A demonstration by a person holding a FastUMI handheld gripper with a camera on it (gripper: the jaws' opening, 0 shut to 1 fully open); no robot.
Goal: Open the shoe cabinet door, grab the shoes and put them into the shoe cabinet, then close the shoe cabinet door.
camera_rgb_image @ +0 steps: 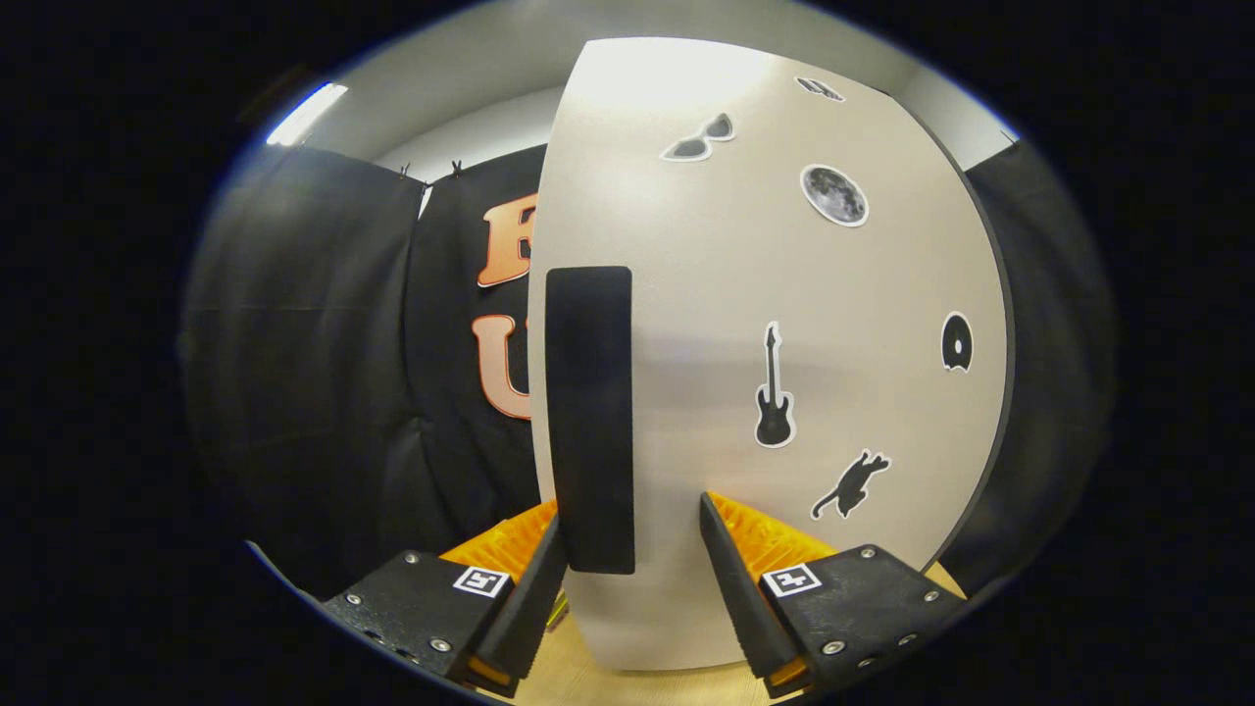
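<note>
Door (784, 324) of the shoe cabinet stands close ahead of the gripper (632, 579), a pale flat panel with a dark vertical handle (589, 417) fixed along its left edge; the gripper's fingers (733, 588) are apart, one to each side of the handle's lower end; the left one lies right at the handle and may be touching it, the right one stands clear with pale panel showing between; they are not clamped on it. Whether the door is shut or partly swung cannot be told; its left edge shows against the booth's black cloth wall (314, 373).

By the look of it the door is a stiff board, light enough to swing on its hinges, smooth-faced and with nothing to grip except the handle; that raised bar is the place to take hold, pinched across its width near the lower end where the fingers already flank it; the pull will likely need to follow the door's arc rather than run straight back, or the pads may slip off.

Stickers dot the panel: a guitar (774, 392), a cat (851, 484), a moon (834, 194), sunglasses (698, 140); flat, no hindrance. A strip of light wooden floor (588, 681) runs under the door's lower edge. Nothing stands between the fingers and the handle.
</note>
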